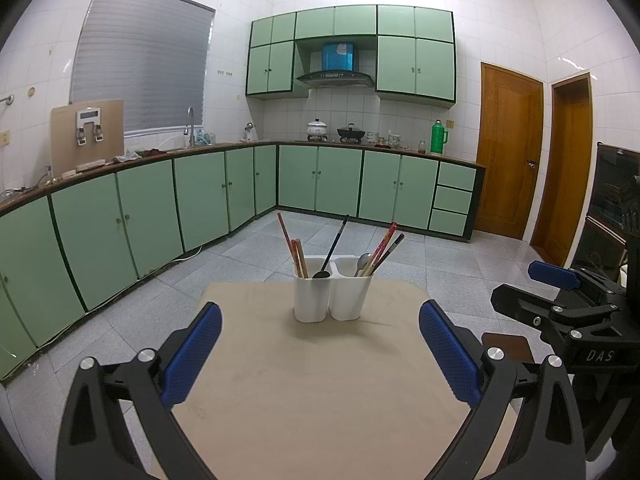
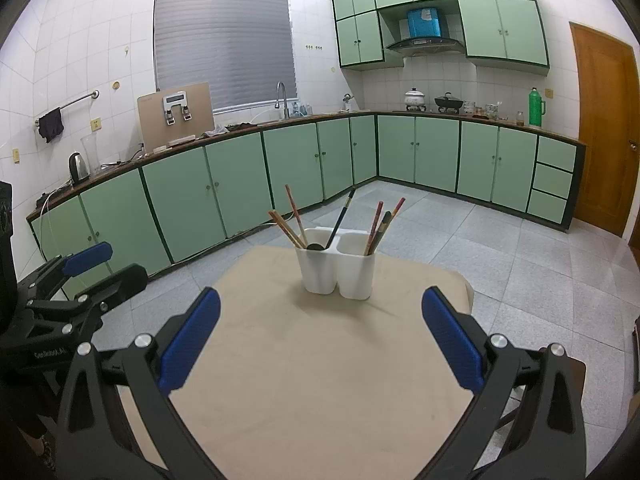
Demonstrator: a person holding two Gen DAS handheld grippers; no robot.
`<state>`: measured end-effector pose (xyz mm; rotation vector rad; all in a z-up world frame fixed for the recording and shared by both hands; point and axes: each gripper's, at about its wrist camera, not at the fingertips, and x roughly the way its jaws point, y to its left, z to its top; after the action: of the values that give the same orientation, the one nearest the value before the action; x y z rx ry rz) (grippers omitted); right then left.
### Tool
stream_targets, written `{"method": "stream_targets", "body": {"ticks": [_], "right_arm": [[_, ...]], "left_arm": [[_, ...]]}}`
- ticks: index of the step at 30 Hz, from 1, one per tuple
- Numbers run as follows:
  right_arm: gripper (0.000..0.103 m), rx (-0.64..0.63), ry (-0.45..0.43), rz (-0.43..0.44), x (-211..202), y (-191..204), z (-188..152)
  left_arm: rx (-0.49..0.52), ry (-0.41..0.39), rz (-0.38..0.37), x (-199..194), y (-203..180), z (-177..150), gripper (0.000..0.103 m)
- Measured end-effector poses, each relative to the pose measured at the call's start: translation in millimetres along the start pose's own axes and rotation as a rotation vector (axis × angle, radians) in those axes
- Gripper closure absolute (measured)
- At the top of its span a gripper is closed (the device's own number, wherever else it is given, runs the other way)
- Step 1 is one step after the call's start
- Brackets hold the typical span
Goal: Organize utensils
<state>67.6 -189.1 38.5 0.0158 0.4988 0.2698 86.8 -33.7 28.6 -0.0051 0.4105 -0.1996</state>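
A home kitchen: green cabinets, range hood, sink faucet.

A beige table carries a white two-compartment utensil holder near its far edge, seemingly alone.

Both wrist cameras are looking forward along their own blue fingers, low over the counter. Each is facing the white utensil holder from nearby; both are sharing the green cabinets beyond.
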Motion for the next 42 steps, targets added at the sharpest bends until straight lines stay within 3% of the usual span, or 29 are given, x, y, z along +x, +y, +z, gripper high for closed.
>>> {"method": "stream_targets", "body": {"ticks": [42], "right_arm": [[0.005,0.003,0.004,0.002,0.4,1.0,-0.6]], "left_arm": [[-0.001,0.009,0.002,0.9,4.3,-7.7,0.006]]}}
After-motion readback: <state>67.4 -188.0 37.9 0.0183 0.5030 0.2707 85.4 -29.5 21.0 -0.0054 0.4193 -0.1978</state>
